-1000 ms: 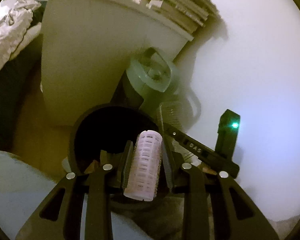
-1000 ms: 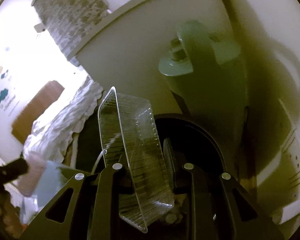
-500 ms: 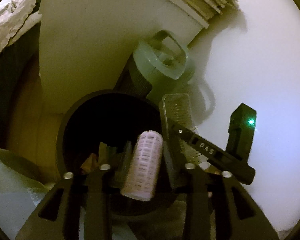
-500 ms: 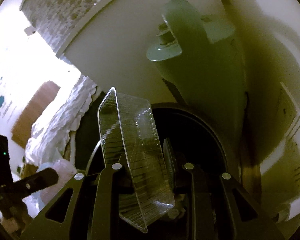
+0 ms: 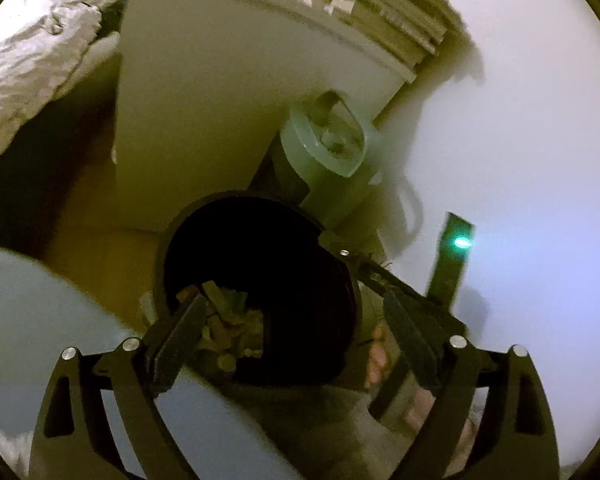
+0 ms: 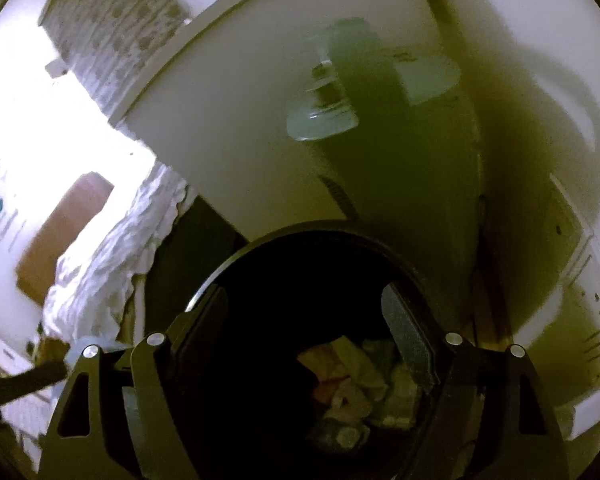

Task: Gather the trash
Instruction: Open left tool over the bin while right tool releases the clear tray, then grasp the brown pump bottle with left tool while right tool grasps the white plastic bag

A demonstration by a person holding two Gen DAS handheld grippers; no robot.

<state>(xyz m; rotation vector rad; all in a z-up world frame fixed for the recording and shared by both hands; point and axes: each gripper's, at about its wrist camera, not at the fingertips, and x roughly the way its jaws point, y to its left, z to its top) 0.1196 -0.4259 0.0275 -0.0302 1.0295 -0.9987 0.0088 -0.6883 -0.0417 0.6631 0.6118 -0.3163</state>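
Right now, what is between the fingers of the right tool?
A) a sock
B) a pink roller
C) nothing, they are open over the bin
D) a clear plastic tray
C: the right tool stands wide open with nothing between its fingers, over the mouth of the black bin, where crumpled trash lies at the bottom.

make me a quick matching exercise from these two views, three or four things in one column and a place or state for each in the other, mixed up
Things:
1. left gripper
2. bin
3. bedding
4. green light

Places or states:
a. round, black, with crumpled trash at the bottom
b. glowing on a dark upright piece beside the white wall
c. jaws just opened wide over the bin, nothing between them
d. white and rumpled, off to the left

Pairs: 1-c, 2-a, 3-d, 4-b
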